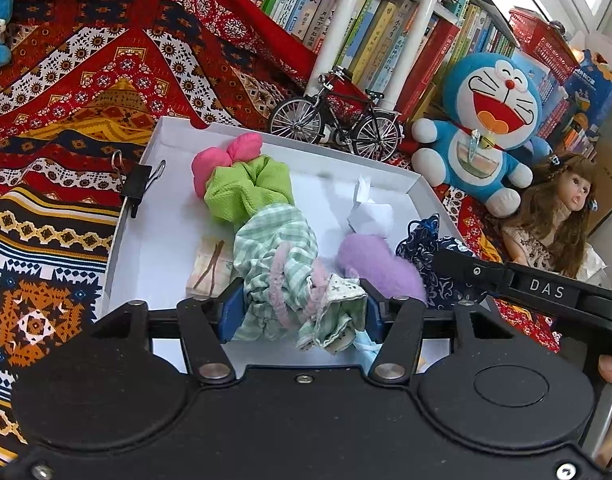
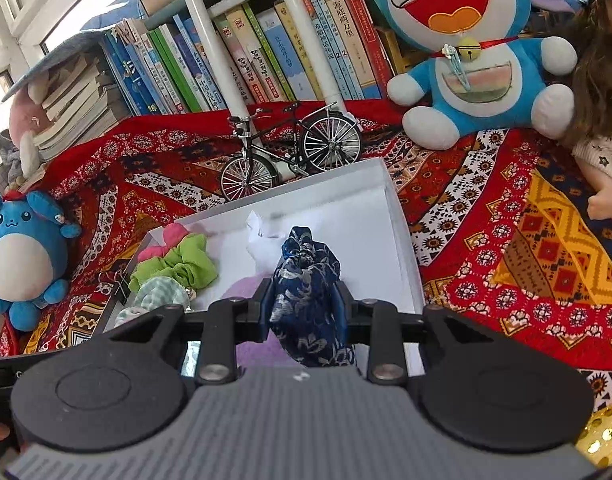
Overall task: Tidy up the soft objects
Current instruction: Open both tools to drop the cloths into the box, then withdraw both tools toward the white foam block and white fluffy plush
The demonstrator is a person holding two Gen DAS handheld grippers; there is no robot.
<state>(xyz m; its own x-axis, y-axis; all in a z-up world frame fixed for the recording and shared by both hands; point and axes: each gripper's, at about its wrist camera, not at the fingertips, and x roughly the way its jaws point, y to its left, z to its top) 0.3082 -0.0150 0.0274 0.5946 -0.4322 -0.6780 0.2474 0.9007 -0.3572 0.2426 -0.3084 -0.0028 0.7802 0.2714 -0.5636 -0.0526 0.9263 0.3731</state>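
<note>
Where bookshelves (image 2: pixel 266 52) back it, patterned red cloth (image 1: pixel 106 60) underlies the white tray (image 1: pixel 421 196).

Left gripper (image 1: pixel 300 312): black body, blue finger pads, silver screws. Right gripper (image 2: pixel 304 312): grey ribbed housing, black discs; pad colour unclear.

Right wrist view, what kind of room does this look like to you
Probably a child's room or a home reading corner. Packed bookshelves of children's books stand behind, a Doraemon plush and a doll sit on the patterned red cloth, and a model bicycle stands by the white box.
</note>
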